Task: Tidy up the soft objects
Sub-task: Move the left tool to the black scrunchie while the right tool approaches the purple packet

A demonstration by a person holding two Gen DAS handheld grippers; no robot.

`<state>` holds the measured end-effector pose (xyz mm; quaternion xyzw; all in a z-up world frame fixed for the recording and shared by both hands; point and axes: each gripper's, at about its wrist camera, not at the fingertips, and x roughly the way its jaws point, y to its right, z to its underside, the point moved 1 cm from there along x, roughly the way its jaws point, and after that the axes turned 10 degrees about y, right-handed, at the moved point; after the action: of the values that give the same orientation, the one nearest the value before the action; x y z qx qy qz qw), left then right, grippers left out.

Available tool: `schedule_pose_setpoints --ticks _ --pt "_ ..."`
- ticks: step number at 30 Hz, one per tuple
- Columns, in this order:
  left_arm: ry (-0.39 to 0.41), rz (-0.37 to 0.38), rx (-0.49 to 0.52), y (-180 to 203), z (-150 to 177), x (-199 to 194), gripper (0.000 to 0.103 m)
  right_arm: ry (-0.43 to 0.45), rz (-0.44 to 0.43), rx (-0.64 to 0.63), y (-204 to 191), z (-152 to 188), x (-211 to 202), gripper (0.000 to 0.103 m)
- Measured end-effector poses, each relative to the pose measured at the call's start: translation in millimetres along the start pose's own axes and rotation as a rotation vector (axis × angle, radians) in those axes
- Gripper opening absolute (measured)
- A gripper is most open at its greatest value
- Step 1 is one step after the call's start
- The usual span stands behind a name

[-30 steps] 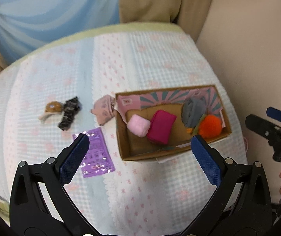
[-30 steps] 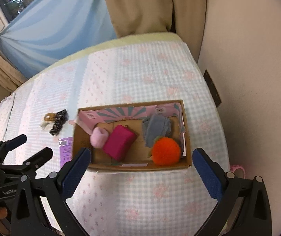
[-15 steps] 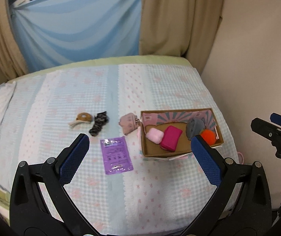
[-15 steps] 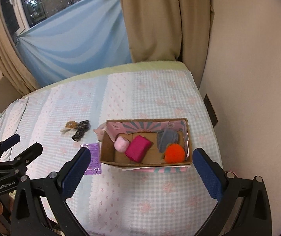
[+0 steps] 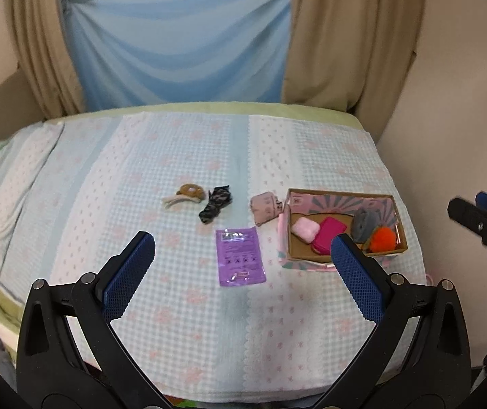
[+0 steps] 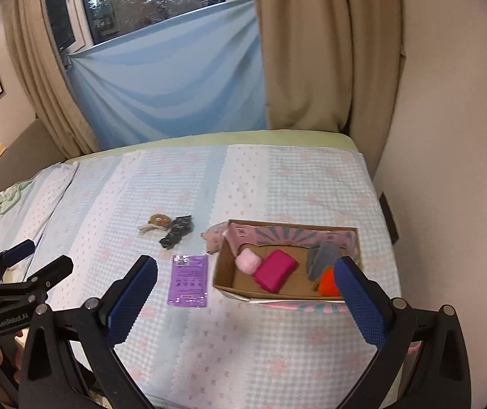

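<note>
1. Behind our bed (image 5: 182, 156), with its pale checked cover, hang beige curtains (image 6: 311, 51) and a blue sheet (image 5: 182, 41) below a window.
2. We hold the left tool (image 5: 243, 269) wide open with nothing between its blue pads; the right tool (image 6: 247, 298) is just as widely spread and empty.
3. We see the cardboard box (image 5: 398, 220) at about 3 o'clock on the bed, near the wall.
4. Inside it lie a pale pink puff (image 5: 305, 230), a magenta pouch (image 5: 328, 235), a grey cloth (image 5: 366, 221) and an orange pompom (image 5: 383, 240).
5. A folded pink cloth (image 5: 265, 206) touches the box's 9 o'clock end.
6. A purple packet (image 5: 240, 255) lies flat at 6 o'clock from that cloth.
7. Further toward 9 o'clock sit a black patterned cloth (image 5: 216, 202) and, just beside it, a brown and cream item (image 5: 187, 194).
</note>
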<state>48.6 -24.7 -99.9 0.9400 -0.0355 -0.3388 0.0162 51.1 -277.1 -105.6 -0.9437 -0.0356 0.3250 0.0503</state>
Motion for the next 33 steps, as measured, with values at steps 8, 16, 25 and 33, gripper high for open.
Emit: schedule_pose_setpoints --ticks 8,16,25,33 --pt "-0.027 0.059 0.003 -42.5 -16.9 34.2 0.103 -0.037 -0.002 -0.013 -37.5 11.1 23.2 0.103" --pt "-0.066 0.155 0.038 -87.0 -37.5 83.1 0.103 -0.108 0.056 0.023 -87.8 19.5 64.4 0.103" --pt "-0.189 0.244 0.126 -125.7 -33.8 190.4 0.103 -0.208 0.099 0.06 -144.0 39.5 141.4 0.103" --pt "-0.314 0.268 0.185 -130.9 -9.7 293.8 0.101 -0.359 0.096 0.068 -175.4 77.9 236.2 0.103"
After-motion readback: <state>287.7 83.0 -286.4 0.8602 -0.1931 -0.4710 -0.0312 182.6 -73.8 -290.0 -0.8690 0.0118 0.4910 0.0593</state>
